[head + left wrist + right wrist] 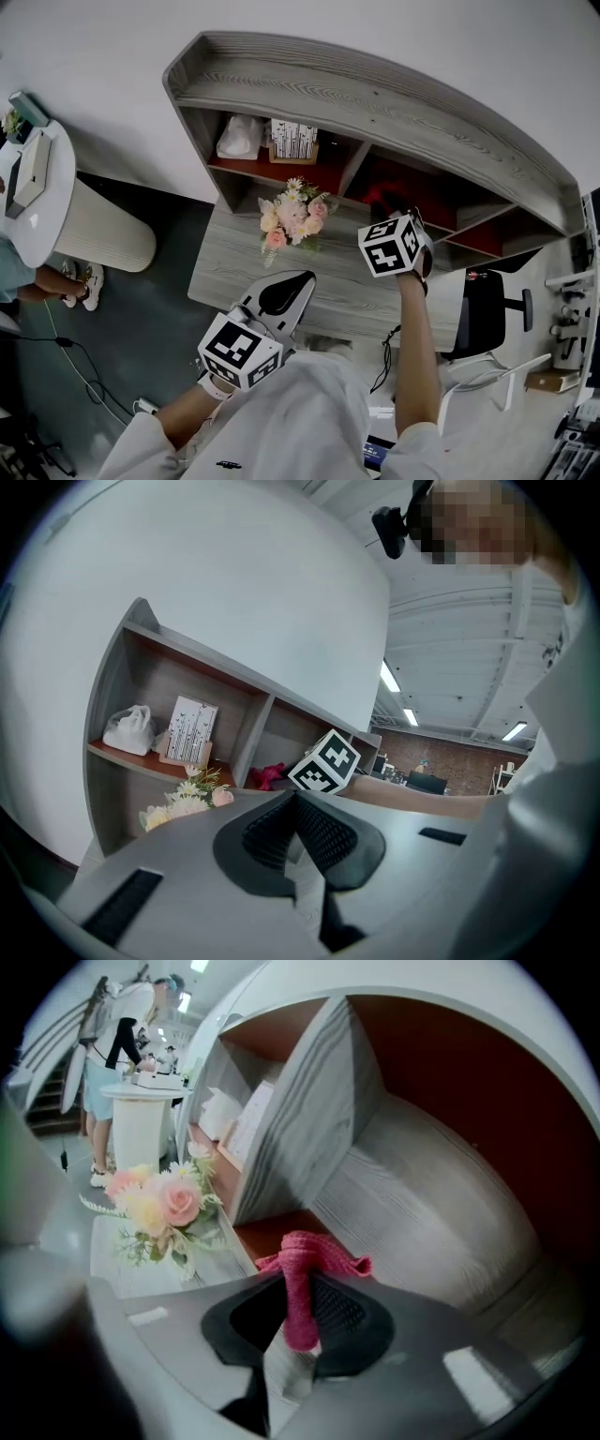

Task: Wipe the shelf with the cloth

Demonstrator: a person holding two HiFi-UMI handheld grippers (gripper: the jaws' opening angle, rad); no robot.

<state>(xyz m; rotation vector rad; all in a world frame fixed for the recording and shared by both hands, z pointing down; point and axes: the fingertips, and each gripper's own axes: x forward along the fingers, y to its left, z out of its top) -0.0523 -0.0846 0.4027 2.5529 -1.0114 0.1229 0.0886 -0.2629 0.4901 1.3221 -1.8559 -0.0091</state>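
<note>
Between the fingers point(342, 1316) of the right gripper point(298, 1324), the cloth point(302, 1274) is clamped; the shelf point(272, 1232) is met just ahead. The left gripper point(292, 825) is held farther back, fingers pressed together.

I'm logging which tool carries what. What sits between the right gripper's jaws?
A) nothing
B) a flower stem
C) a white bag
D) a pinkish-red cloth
D: the right gripper view shows the pinkish-red cloth pinched between the closed jaws of the right gripper, in front of an open compartment of the shelf.
</note>
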